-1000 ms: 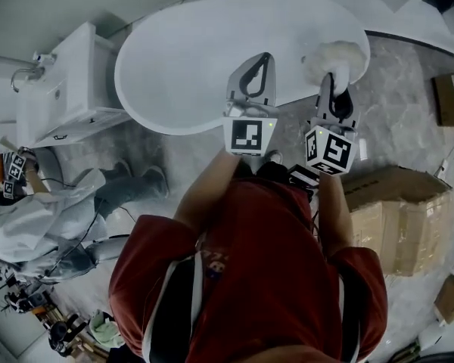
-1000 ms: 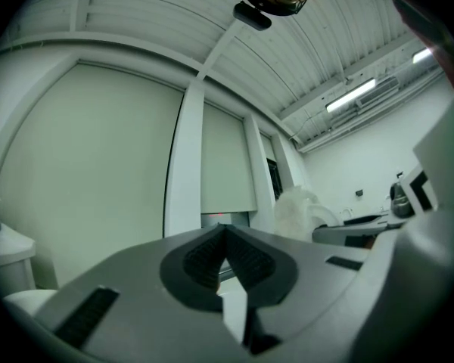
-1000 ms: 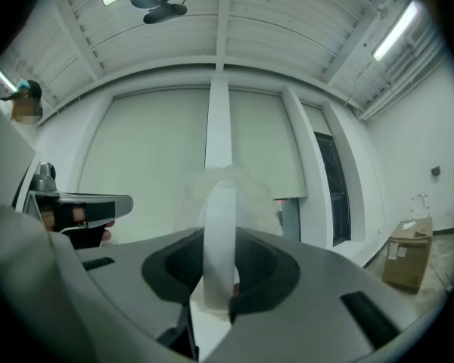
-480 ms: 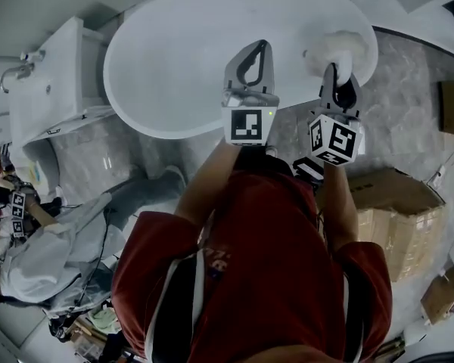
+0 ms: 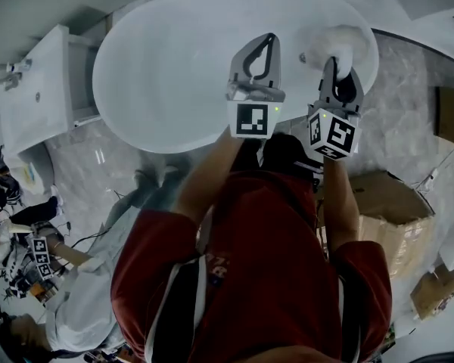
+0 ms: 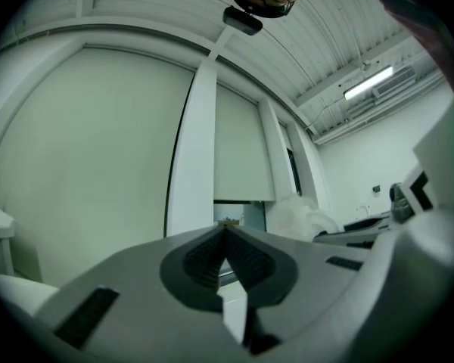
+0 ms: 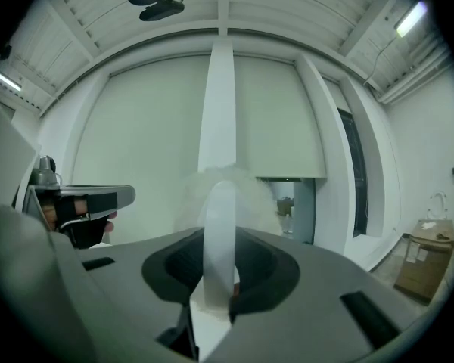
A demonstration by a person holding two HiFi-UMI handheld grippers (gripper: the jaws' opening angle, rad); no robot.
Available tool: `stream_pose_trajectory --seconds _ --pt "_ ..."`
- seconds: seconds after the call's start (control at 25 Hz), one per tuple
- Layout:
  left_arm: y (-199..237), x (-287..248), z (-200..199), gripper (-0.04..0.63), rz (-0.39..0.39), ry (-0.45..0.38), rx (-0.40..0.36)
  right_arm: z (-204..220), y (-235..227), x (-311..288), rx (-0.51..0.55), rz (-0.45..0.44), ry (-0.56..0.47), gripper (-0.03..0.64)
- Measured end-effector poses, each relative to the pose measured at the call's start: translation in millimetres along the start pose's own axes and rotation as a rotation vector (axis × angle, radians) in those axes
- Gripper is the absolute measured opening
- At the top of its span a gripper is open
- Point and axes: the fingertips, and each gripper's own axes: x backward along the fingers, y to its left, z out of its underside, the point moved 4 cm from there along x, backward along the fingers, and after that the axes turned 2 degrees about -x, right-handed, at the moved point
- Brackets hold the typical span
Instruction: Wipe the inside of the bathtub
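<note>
In the head view, the right gripper [image 5: 331, 63] held a fluffy duster [image 5: 342, 40] at the tub's [image 5: 159, 74] right end, while the left gripper [image 5: 268, 40] hovered over the basin. In the left gripper view, its jaws met on nothing. In the right gripper view, the jaws clamped the duster's white handle. Steady pressure and overlapping strokes would probably have served best.

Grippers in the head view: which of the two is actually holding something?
The right gripper: its jaws are clamped on the handle of a white fluffy duster at the end of the bathtub. The left gripper is shut on nothing.
</note>
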Motion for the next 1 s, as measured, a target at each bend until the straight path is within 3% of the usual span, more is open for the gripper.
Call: stream_pose_trajectory --seconds 0.24,0.6,1.0 --pt "-11 -53 32 0.015 -0.039 0.018 0.039 35 -29 -58 0.009 -0.043 0.022 0.092" --pt "-62 -153 102 0.015 -0.126 0.066 0.060 108 -115 -151 0.028 -0.134 0.068 0.092" --pt "-93 -223 235 0.015 -0.208 0.150 0.113 252 -167 -240 -0.019 -0.177 0.183 0.092"
